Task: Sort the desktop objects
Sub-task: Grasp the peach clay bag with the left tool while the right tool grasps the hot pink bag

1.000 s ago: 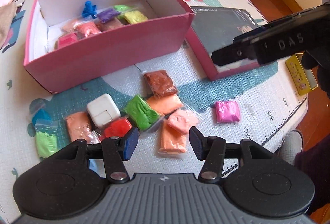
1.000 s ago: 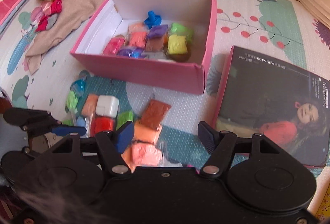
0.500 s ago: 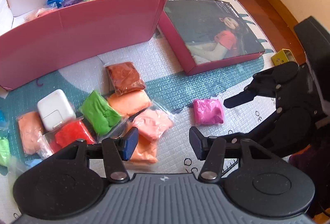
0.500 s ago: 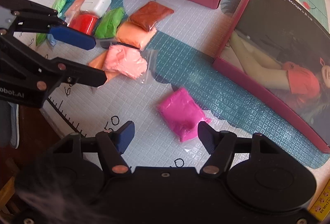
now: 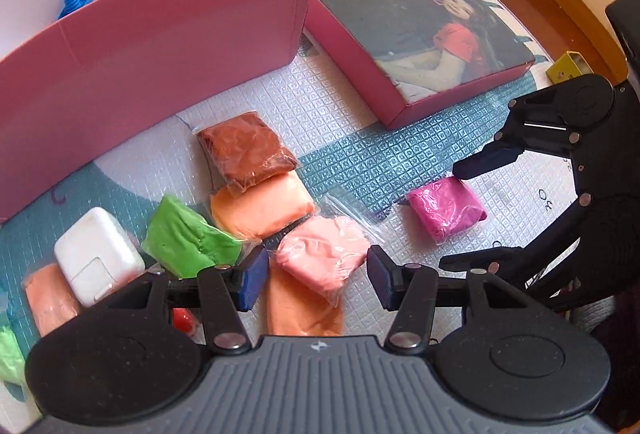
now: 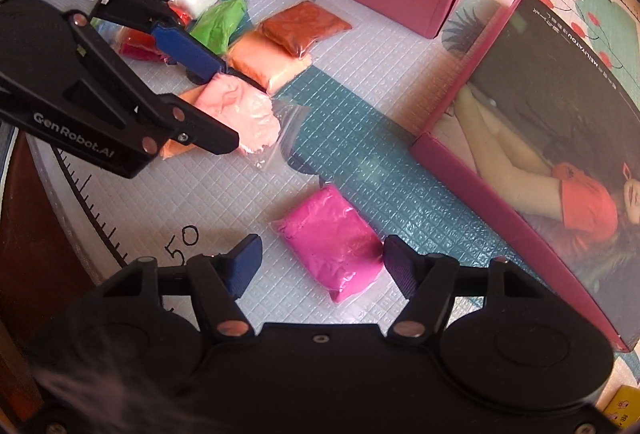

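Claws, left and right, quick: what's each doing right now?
Left claw: open, straddling the pale pink clay bag.
Right claw: open, straddling the magenta clay bag.

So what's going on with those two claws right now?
Left gripper open over the pale pink packet. Right gripper open around the magenta packet, not squeezing. Nothing in the way.

Glossy clear plastic wraps the soft magenta clay packet point(image 6: 330, 238), centre frame. The foam mat point(image 6: 360, 138) beneath shows an embossed grid; the pink box point(image 5: 152, 46), upper left, looks like matt cardboard. Smooth white plastic charger point(image 5: 98, 260), lower left.
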Demonstrator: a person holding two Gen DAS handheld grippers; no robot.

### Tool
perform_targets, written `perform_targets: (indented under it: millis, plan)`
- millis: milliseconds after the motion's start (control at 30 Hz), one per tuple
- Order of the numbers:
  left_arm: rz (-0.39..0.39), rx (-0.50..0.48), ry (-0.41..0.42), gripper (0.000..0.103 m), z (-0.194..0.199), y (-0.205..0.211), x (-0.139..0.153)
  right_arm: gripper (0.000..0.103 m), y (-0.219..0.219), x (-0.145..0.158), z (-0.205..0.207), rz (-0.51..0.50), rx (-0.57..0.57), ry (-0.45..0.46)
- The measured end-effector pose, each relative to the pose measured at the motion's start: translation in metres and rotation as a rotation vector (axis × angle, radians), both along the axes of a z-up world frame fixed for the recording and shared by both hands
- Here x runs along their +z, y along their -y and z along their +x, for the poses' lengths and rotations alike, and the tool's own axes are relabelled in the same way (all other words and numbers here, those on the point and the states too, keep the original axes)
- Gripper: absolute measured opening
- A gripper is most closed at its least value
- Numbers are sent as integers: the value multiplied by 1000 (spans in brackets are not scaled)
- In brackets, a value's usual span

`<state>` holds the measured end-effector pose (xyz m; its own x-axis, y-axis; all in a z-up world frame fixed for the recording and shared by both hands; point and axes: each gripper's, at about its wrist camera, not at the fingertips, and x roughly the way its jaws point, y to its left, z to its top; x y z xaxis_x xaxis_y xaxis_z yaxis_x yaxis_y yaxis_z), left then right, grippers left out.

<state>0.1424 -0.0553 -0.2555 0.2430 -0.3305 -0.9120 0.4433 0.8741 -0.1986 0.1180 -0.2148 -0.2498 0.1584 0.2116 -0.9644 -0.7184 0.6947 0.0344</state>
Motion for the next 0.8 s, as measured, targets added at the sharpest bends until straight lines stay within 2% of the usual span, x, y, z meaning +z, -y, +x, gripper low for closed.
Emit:
perform_targets:
  millis: [233,400,633,733,800]
  plan:
    - [62,-153,51,53,-1,21,-4,63,-1,-4,1,-10,30,17]
    - [74,-221,65,53,2,30,-6,62,-5,-3,-3,-41,83,44]
    - [31,-231,14,53,9,28,-5,62,-9,-2,-5,-88,168,122]
    - [-5,-222,15,53,9,28,-3,62,-10,0,-6,-86,191,122]
    - [28,-239,28,53,6,31,-5,62,-11,-1,-5,-79,196,112]
